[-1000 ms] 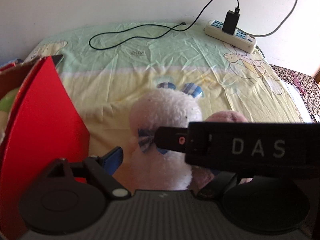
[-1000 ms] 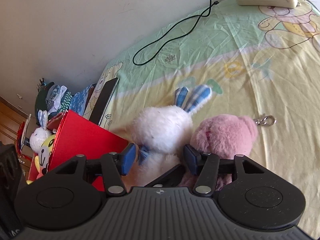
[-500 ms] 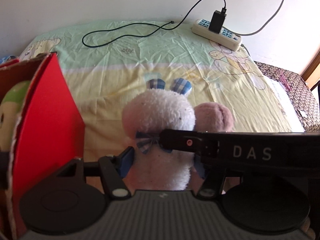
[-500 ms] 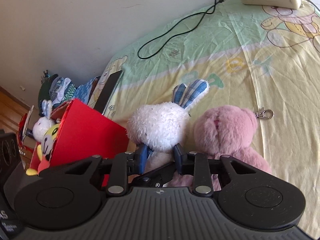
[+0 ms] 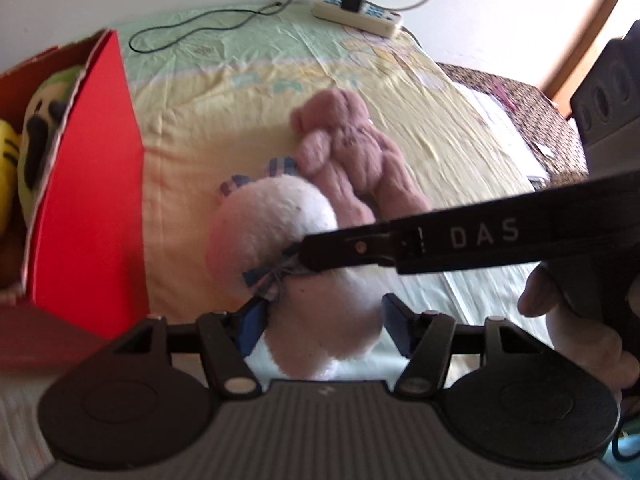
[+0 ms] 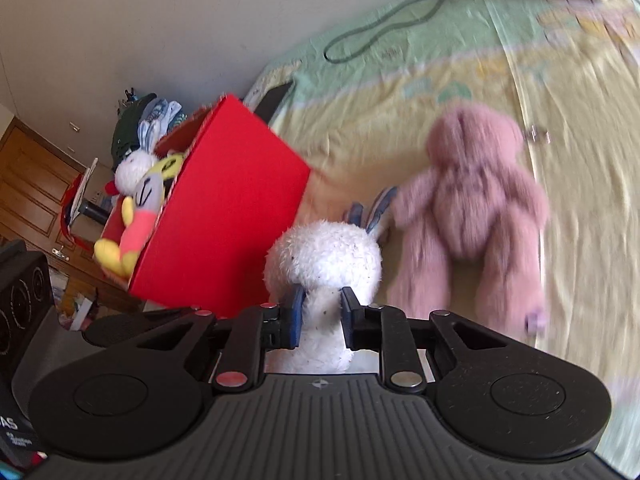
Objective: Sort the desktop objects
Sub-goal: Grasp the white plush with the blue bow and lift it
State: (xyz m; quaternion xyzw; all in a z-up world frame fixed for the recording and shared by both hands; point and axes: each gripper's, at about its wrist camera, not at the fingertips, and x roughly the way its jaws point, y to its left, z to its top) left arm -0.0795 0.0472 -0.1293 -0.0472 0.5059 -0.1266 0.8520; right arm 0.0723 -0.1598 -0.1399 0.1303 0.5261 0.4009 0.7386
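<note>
A white plush rabbit (image 6: 322, 258) with checked blue ears and a bow hangs off the bed. My right gripper (image 6: 320, 318) is shut on its neck. In the left wrist view the rabbit (image 5: 276, 236) sits between my open left gripper's (image 5: 324, 328) fingers, with the right gripper's black finger (image 5: 360, 246) at its bow. A pink plush bear (image 6: 472, 204) lies on its back on the yellow sheet, to the right of the rabbit. It also shows in the left wrist view (image 5: 352, 156). A red box (image 6: 224, 208) holding several plush toys stands to the left.
A white power strip (image 5: 356, 18) with a black charger and a looped black cable (image 5: 192, 30) lie at the far edge by the wall. A dark tablet (image 6: 274, 98) lies behind the red box. A metal clasp (image 6: 538, 134) lies beside the bear.
My right gripper has closed on the white rabbit and lifted it up and toward me, away from the pink bear. The bear has been left lying flat on the sheet.
</note>
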